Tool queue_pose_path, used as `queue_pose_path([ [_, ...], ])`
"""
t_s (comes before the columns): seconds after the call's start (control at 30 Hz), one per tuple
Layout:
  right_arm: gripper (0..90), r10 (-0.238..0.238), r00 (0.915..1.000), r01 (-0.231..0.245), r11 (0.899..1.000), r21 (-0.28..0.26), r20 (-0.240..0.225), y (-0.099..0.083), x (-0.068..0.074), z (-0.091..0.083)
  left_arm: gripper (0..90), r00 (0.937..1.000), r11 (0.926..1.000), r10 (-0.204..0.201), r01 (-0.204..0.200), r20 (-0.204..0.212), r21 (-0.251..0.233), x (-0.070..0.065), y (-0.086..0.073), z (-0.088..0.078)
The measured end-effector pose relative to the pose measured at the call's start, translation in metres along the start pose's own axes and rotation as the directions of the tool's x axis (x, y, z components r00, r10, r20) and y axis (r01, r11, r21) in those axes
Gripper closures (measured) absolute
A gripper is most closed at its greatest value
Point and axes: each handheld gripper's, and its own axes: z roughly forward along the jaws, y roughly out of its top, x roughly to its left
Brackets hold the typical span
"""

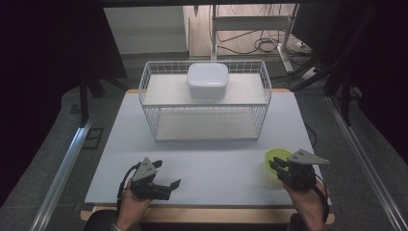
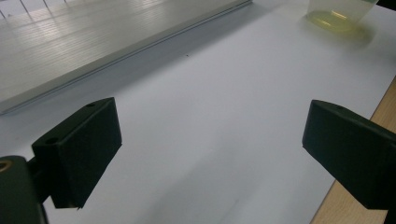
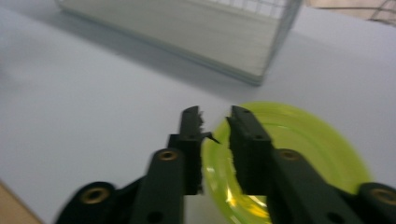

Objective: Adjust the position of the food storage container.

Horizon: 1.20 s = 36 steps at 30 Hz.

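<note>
A translucent yellow-green bowl [image 1: 279, 155] sits near the front right corner of the white tabletop [image 1: 216, 159]. My right gripper [image 1: 275, 167] is at the bowl's near rim. In the right gripper view, the gripper [image 3: 215, 116] has its jaws drawn close together, one outside the bowl [image 3: 299, 140] and one inside, with the rim pinched between them. My left gripper [image 1: 166, 180] rests low at the front left. Its jaws stand wide apart [image 2: 210, 144] with nothing between them. The bowl [image 2: 338, 14] shows far off in the left gripper view.
A white wire basket [image 1: 144, 84] stands at the back middle of the table, with a white lidded container [image 1: 208, 80] on its upper board. Its corner [image 3: 261, 65] is just beyond the bowl. A wooden table edge [image 1: 216, 214] runs along the front.
</note>
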Motion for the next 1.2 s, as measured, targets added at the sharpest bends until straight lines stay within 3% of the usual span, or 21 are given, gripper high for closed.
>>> queue_pose_path([
  [0.1,89.9,0.014,0.9987,-0.013,1.000,-0.009,0.048,-0.002,-0.011,-0.007,4.5,1.0000,1.0000,0.004,-0.004,-0.003,0.004,0.000,0.000,0.001],
  [0.23,90.0,0.057,0.9903,-0.058,0.998,0.001,0.126,-0.008,-0.032,-0.012,4.7,1.0000,0.9999,0.009,-0.009,-0.003,0.008,-0.001,0.000,0.002],
  [0.57,90.0,0.121,0.9665,-0.128,0.992,0.016,0.226,-0.027,-0.068,-0.005,4.8,0.9999,0.9996,0.016,-0.017,0.002,0.021,-0.002,-0.001,0.005],
  [0.83,90.0,0.158,0.9605,-0.175,0.983,0.053,0.229,-0.035,-0.080,0.007,4.8,0.9995,0.9987,0.026,-0.026,0.018,0.044,-0.003,-0.002,0.008],
  [1.2,90.0,0.179,0.9626,-0.197,0.978,0.073,0.203,-0.035,-0.075,0.015,4.6,0.9993,0.9985,0.024,-0.025,0.030,0.050,-0.005,-0.002,0.010],
])
